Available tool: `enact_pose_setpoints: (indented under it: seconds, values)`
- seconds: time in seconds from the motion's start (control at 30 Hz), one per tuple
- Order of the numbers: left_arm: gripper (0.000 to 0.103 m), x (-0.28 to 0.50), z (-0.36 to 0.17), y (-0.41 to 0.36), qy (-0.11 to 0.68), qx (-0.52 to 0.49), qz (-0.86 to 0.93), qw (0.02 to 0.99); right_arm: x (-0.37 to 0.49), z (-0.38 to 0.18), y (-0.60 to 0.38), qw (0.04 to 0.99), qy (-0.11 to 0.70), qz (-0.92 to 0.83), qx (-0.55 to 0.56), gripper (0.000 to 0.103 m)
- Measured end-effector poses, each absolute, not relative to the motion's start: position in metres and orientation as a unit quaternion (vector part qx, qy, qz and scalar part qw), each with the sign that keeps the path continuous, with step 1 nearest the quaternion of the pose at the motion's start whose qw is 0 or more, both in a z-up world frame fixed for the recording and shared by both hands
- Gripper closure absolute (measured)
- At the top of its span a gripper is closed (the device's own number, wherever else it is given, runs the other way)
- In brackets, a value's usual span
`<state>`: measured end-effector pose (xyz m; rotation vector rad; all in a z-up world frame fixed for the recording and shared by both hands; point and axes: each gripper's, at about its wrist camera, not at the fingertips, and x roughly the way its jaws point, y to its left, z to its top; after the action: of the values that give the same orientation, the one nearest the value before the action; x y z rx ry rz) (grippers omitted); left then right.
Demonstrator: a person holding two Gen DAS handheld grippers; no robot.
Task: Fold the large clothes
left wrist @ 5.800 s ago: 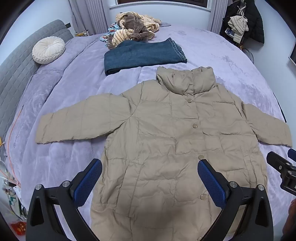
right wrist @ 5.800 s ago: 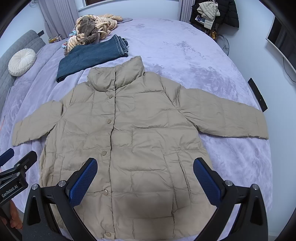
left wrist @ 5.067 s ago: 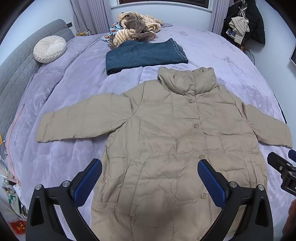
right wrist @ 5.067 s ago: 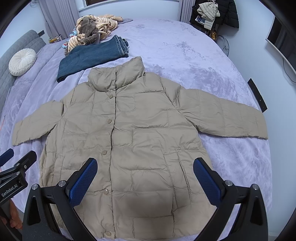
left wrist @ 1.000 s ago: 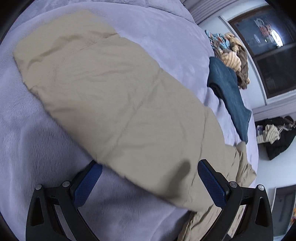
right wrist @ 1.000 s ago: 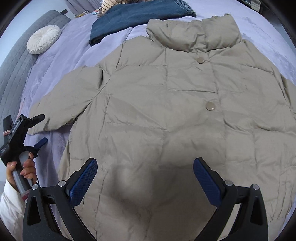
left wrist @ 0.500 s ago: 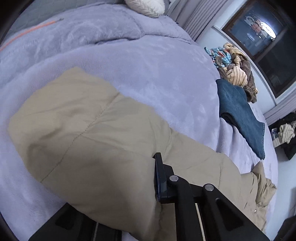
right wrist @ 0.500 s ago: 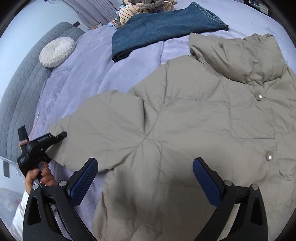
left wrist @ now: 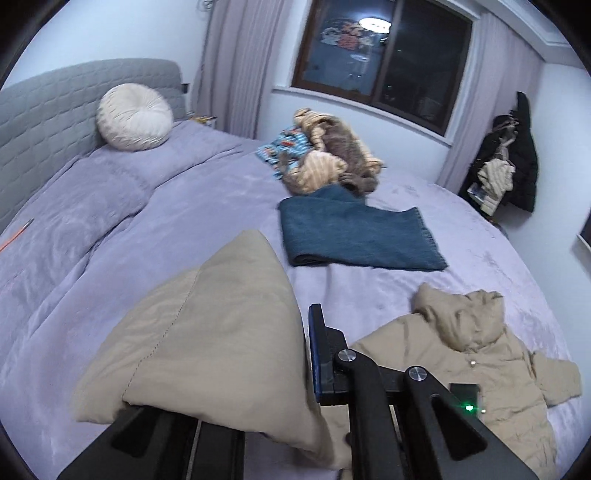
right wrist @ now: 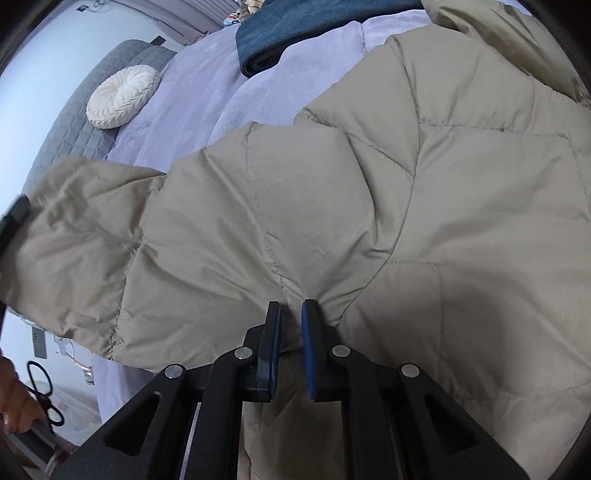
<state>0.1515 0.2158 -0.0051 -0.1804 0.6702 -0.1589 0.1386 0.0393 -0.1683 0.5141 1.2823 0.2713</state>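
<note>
Beyond the beige jacket (left wrist: 480, 373) on the bed (left wrist: 184, 206) lie folded jeans (left wrist: 354, 236); your left gripper (left wrist: 306, 354) lifts its sleeve (left wrist: 218, 332), fingers clamped; your right gripper (right wrist: 291, 325), angled down, has just been closing and pinches the jacket's shoulder.

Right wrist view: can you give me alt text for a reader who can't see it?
The right tongs, just closing, pinch a fold of the beige puffer jacket where sleeve meets body. The sleeve runs left on a lilac bed, with folded jeans and a round cream cushion beyond.

1 beige jacket (left wrist: 491, 365), 1 folded jeans (left wrist: 354, 232), 1 round cushion (left wrist: 135, 116), 1 clothes heap (left wrist: 325, 151), 2 tongs.
</note>
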Motion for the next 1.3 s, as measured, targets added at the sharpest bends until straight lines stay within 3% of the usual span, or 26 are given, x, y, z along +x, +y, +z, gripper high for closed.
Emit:
enact_pose_setpoints:
  seconds: [0.17, 0.33, 0.6, 0.8, 0.87, 0.9, 0.93, 1.2, 1.27, 1.3]
  values:
    - [0.089, 0.151, 0.020, 0.118, 0.318, -0.061, -0.184, 0.928, 0.126, -0.155, 0.011, 0.746, 0.590, 0.147, 0.273, 0.090]
    - [0.089, 0.142, 0.008, 0.012, 0.337, -0.031, -0.269, 0.902, 0.089, -0.122, -0.061, 0.772, 0.565, 0.100, 0.275, 0.090]
    - [0.089, 0.116, -0.084, -0.129, 0.415, 0.094, -0.299, 0.854, 0.018, -0.077, -0.199, 0.821, 0.523, -0.043, 0.225, 0.090]
    - [0.088, 0.097, -0.144, -0.156, 0.440, 0.183, -0.277, 0.834, -0.003, -0.086, -0.257, 0.801, 0.537, -0.080, 0.250, 0.090]
    - [0.071, 0.090, -0.142, -0.157, 0.438, 0.182, -0.283, 0.833, -0.008, -0.090, -0.265, 0.799, 0.538, -0.080, 0.259, 0.090]
    - [0.040, 0.087, -0.140, -0.156, 0.440, 0.177, -0.290, 0.831, -0.011, -0.095, -0.269, 0.798, 0.538, -0.079, 0.260, 0.090]
    - [0.019, 0.084, -0.137, -0.154, 0.434, 0.172, -0.290, 0.836, -0.009, -0.096, -0.270, 0.797, 0.538, -0.078, 0.263, 0.090]
    - [0.018, 0.089, -0.092, -0.093, 0.420, 0.127, -0.265, 0.859, -0.005, -0.089, -0.267, 0.801, 0.539, -0.055, 0.253, 0.089]
    - [0.018, 0.088, -0.077, -0.056, 0.414, 0.108, -0.237, 0.872, 0.003, -0.083, -0.258, 0.805, 0.539, -0.040, 0.244, 0.079]
    - [0.018, 0.090, -0.071, -0.036, 0.413, 0.101, -0.219, 0.878, 0.006, -0.080, -0.253, 0.807, 0.538, -0.034, 0.239, 0.055]
